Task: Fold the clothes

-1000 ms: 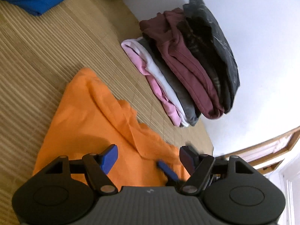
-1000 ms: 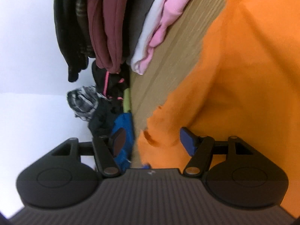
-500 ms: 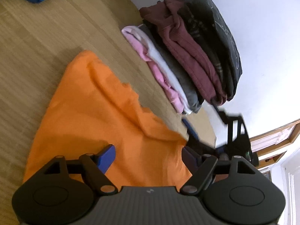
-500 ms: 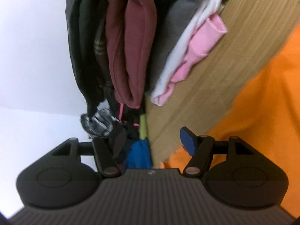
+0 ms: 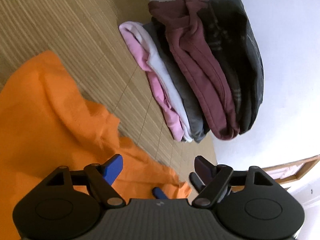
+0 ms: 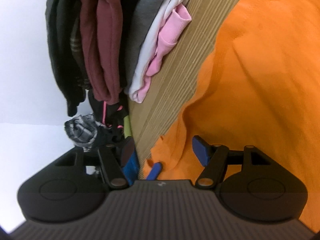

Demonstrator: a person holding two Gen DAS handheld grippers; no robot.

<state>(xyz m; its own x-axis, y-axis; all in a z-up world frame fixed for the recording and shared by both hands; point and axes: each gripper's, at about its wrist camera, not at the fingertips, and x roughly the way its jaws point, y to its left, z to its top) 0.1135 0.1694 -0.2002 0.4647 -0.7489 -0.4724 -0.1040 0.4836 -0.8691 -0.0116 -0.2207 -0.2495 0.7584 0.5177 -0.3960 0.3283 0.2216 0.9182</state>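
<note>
Left wrist view first: the left gripper (image 5: 158, 169) stands with its blue-padded jaws wide apart, clamped on nothing, poised over the near edge of the orange garment (image 5: 50, 124). The tip of another blue pad peeps out by the cloth's hem below, probably the other tool. In the right wrist view the right gripper (image 6: 163, 151) is likewise spread open and grips nothing; its right-hand pad hangs over the orange garment, the left-hand one over the woven mat (image 6: 180, 92) beside the cloth's ragged corner. Whether either pad touches the fabric I cannot tell.

The orange garment lies loose and rumpled on the mat, with ridges and a turned-up edge, not squared into a packet. Just beyond it, apart from it across a strip of bare mat, sits the folded stack (image 5: 200, 70): pink, white, grey, maroon and dark pieces laid one on another, likely kept there so done items stay clear of the working space. Beyond that stack in the right wrist view, a heap of unfolded clothes (image 6: 100, 128) lies jumbled.
</note>
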